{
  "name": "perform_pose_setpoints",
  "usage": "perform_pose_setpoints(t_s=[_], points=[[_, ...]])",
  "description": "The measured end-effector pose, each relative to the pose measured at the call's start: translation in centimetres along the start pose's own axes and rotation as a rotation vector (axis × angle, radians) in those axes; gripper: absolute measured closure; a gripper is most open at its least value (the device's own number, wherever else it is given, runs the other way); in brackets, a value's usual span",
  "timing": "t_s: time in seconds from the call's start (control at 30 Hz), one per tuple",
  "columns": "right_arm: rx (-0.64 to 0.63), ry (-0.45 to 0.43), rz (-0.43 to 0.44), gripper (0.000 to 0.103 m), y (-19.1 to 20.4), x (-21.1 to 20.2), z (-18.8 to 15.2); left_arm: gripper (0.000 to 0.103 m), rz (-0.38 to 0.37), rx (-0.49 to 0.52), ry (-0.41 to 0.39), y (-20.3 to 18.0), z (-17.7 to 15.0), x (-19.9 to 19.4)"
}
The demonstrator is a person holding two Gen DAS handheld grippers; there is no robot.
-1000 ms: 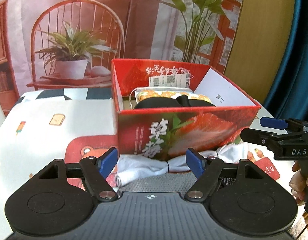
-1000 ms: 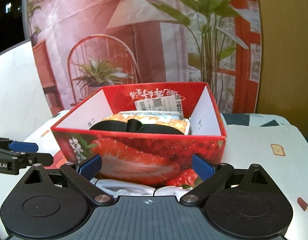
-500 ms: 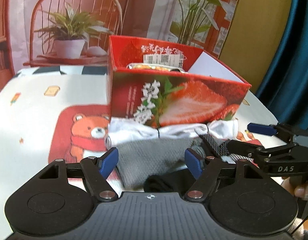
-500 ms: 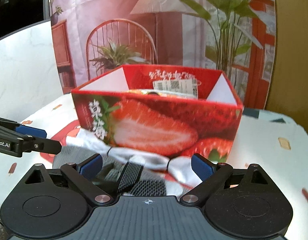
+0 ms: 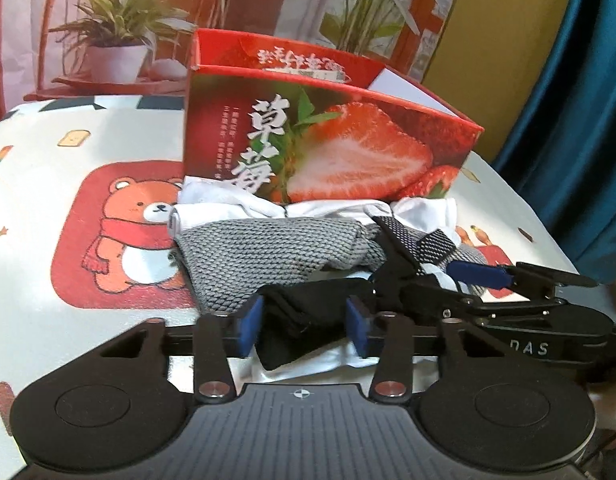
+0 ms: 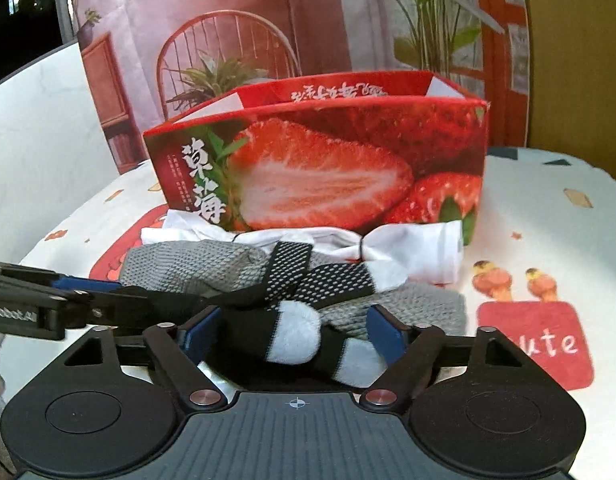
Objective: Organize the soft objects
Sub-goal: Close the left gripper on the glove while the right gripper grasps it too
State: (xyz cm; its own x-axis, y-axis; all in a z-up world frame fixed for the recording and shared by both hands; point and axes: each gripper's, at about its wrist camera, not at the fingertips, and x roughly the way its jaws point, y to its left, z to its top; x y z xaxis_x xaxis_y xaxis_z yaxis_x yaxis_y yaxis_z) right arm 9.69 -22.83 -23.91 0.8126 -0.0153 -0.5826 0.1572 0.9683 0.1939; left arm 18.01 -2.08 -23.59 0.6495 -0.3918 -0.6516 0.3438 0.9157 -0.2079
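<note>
A pick-up step is judged to be in hand: both grippers are lowered over the pile of socks that lies on the tabletop [image 5: 47, 200] just in front of the red box [image 5: 328, 136]. The left gripper [image 5: 303, 326] is closing, its blue pads set on either side of the cuff end of a black sock [image 5: 308, 312]; whether the pads already press the cloth cannot be told, and a narrow gap seems to be left. The right gripper [image 6: 291, 334] is closing too, but is set wider, with the white-tipped toe end [image 6: 297, 338] of what is taken to be the same black pair between its jaws, untouched by the pads. The next move is judged to call for both closings to be finished on the cloth, then for a lift made together so that the sock is not stretched or dragged across the grey ones, and then for a carry over the near wall of the box. Counted from both views: one box, one white sock bundle [image 6: 408, 248] tied at two places against the box, two grey socks [image 5: 267, 252] as far as can be made out, one dotted black sock [image 6: 328, 280], and one black white-toed pair. The box's contents are hidden.
</note>
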Motion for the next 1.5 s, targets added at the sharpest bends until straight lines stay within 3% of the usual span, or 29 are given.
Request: perform_pose_setpoints(t_s=[0.03, 0.13, 0.37, 0.6, 0.87, 1.13, 1.5], points=[[-0.002, 0.002, 0.003, 0.030, 0.2, 0.1, 0.0, 0.073, 0.004, 0.003, -0.005, 0.1, -0.1, 0.0], [-0.020, 0.005, 0.007, 0.031, 0.7, 0.4, 0.0, 0.079, 0.014, 0.003, -0.018, 0.2, -0.2, -0.1], [-0.017, 0.004, 0.015, 0.032, 0.7, 0.5, -0.2, 0.080, 0.021, -0.009, -0.015, 0.5, -0.8, 0.3], [0.026, -0.001, 0.033, 0.047, -0.2, 0.1, -0.9, 0.080, 0.017, -0.027, -0.004, 0.8, -0.7, 1.0], [0.063, 0.011, 0.055, 0.047, -0.8, 0.7, -1.0, 0.080, 0.019, -0.019, -0.004, 0.7, -0.7, 1.0], [0.013, 0.014, 0.083, 0.079, 0.6, 0.1, -0.5, 0.086, 0.016, 0.003, -0.042, 0.5, -0.6, -0.2], [0.003, -0.043, 0.097, 0.082, 1.5, -1.3, 0.8, 0.086, 0.023, 0.011, -0.126, 0.2, 0.0, -2.3]])
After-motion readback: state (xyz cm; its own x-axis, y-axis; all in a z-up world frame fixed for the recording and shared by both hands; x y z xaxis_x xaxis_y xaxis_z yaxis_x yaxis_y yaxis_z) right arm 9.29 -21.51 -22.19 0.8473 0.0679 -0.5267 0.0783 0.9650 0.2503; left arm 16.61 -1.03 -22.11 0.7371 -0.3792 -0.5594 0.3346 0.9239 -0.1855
